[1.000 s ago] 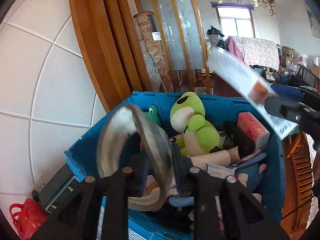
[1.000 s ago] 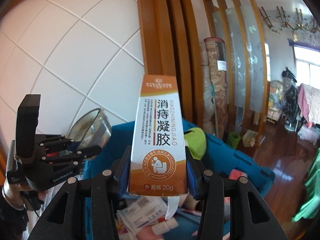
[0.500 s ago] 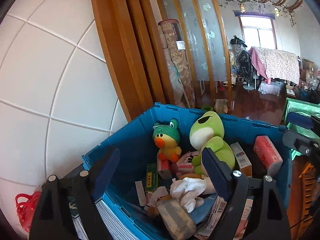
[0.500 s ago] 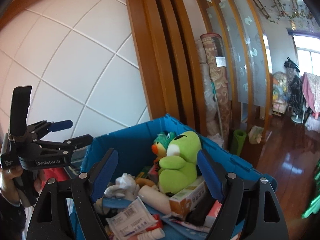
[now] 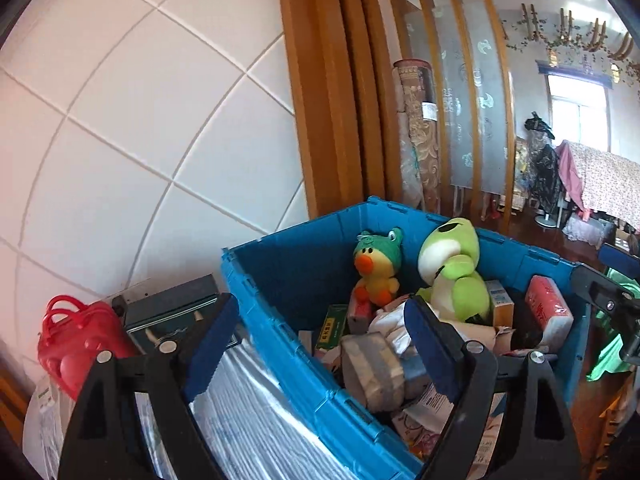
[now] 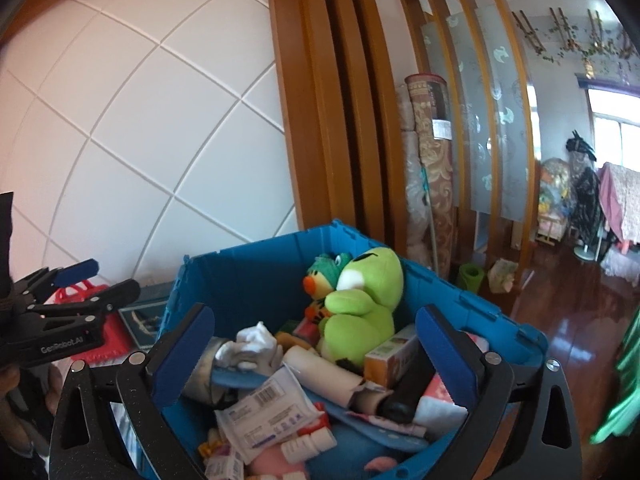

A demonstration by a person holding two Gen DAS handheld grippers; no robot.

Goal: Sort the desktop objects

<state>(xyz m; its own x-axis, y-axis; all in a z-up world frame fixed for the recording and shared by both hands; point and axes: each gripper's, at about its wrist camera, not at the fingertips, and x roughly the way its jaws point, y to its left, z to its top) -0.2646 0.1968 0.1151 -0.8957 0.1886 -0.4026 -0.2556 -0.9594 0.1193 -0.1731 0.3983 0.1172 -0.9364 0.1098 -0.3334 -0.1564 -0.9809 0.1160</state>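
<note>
Both grippers, left and right, hover jaws spread, empty, over the bin; next pick should avoid the frog at 12 o'clock.

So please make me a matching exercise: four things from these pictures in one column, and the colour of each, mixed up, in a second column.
Things:
1. crate
2. big frog toy
3. handbag
4. small duck toy

Colours:
a. red
b. yellow with a green hat
c. blue
d. light green

Pairs: 1-c, 2-d, 3-a, 4-b
</note>
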